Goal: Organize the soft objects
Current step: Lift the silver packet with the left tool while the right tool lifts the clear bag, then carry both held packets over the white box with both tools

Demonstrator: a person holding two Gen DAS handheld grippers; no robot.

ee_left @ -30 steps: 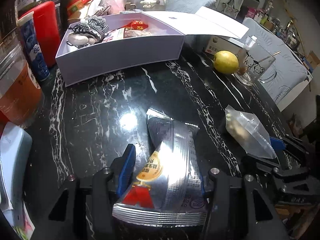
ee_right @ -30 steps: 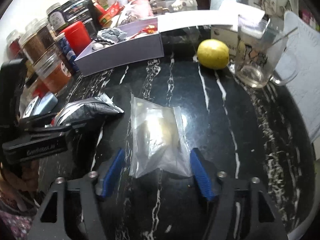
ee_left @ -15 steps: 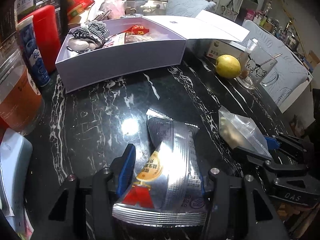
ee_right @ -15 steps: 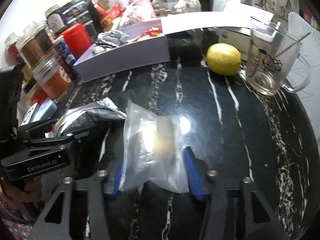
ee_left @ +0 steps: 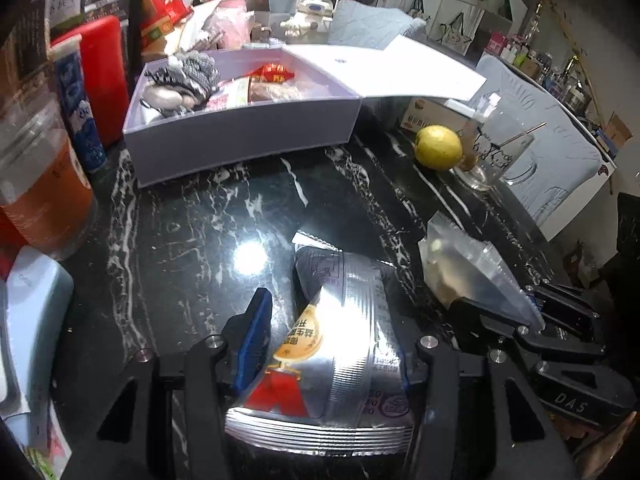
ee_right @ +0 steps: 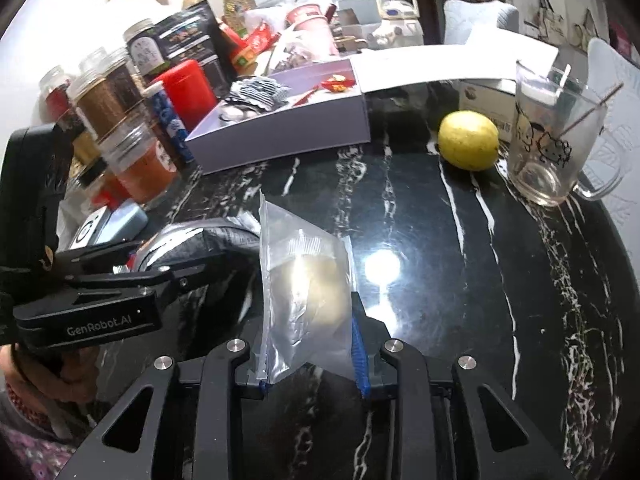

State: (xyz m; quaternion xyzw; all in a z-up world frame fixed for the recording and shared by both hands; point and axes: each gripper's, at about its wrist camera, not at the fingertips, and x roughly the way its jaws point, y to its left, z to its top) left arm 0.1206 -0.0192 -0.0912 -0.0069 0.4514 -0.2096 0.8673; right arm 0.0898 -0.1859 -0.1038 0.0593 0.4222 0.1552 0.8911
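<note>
Since a second ago the right gripper (ee_right: pixel 310 354) has pinched its clear bag (ee_right: pixel 304 296) and raised it off the table (ee_right: pixel 440 240), while the left gripper (ee_left: pixel 332 344) clamps the foil packet (ee_left: pixel 340 340), both seemingly bound for the box (ee_left: pixel 248 136).

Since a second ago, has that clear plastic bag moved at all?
Yes. The clear bag now stands tilted up off the table between the right gripper fingers, which have shut on it; the lemon stays put.
</note>
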